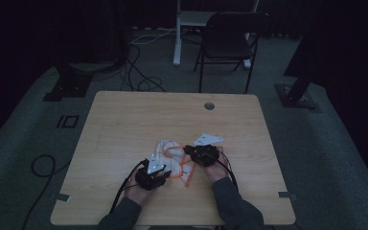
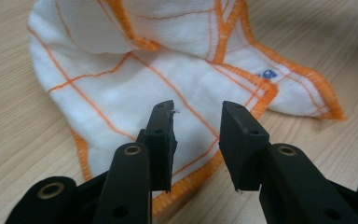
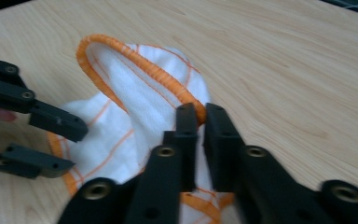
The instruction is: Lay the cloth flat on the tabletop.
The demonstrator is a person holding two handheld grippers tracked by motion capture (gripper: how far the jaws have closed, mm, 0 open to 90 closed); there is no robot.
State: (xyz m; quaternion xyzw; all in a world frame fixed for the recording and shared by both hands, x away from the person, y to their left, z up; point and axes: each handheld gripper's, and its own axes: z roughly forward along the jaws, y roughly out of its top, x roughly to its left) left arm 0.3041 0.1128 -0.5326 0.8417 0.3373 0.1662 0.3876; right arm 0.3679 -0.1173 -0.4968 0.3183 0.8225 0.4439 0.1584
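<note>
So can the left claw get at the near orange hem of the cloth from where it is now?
Probably yes. The left claw stands open just over the cloth, its orange hem right below the jaws, nothing between. The right claw pinches another edge, off to the side.

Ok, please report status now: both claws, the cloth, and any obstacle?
Right claw shut on cloth at its orange hem. Left claw open, jaws over the cloth, not gripping. Cloth crumpled on table. Nothing in the way.

Cloth mark: a small blue print stood near the hem of the cloth (image 2: 168, 70), too blurred to be read.
Other text: none was legible.
</note>
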